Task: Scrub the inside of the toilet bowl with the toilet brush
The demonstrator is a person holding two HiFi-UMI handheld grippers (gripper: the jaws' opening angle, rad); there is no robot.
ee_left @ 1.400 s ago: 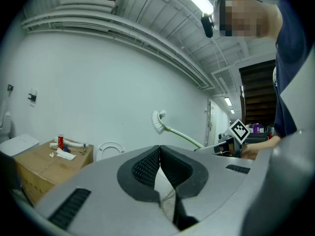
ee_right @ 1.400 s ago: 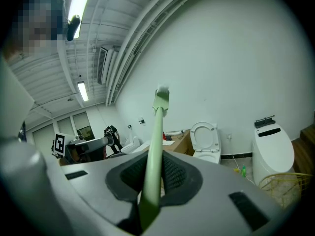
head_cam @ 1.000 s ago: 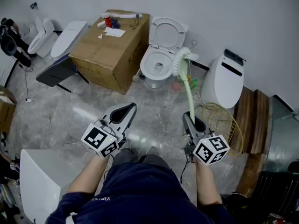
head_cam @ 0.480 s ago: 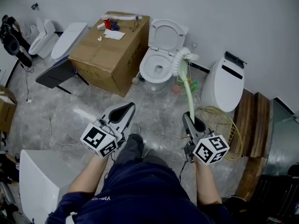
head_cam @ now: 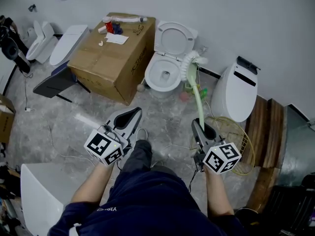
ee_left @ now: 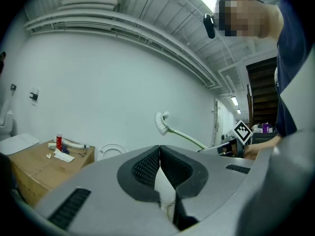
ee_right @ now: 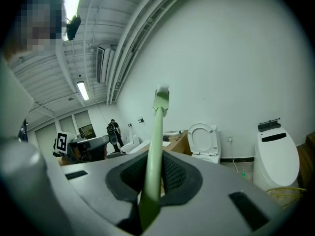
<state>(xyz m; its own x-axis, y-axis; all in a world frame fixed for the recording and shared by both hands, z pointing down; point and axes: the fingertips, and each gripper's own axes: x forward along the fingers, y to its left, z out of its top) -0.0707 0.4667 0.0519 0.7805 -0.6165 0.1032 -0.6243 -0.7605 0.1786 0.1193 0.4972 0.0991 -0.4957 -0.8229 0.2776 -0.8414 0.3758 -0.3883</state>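
The white toilet [head_cam: 162,73] stands against the far wall with its seat and lid [head_cam: 175,35] raised, and its bowl is open to view. My right gripper [head_cam: 201,125] is shut on the pale green handle [head_cam: 199,100] of the toilet brush. The white bristle head [head_cam: 189,63] hangs in the air by the bowl's right rim. In the right gripper view the handle [ee_right: 155,154] runs up between the jaws to the brush head [ee_right: 161,97]. My left gripper [head_cam: 132,114] is shut and empty, low at the left, well short of the toilet.
A large cardboard box [head_cam: 110,53] with small items on top stands left of the toilet. A closed white toilet [head_cam: 236,90] stands to the right, with a coiled yellow hose [head_cam: 234,129] and wooden boards [head_cam: 266,127] nearby. More toilets [head_cam: 66,41] lie at far left. Cables cross the floor.
The person has stepped forward a little, and a leg now shows between the grippers. Both grippers keep the same pose, and the brush stays in the right one.
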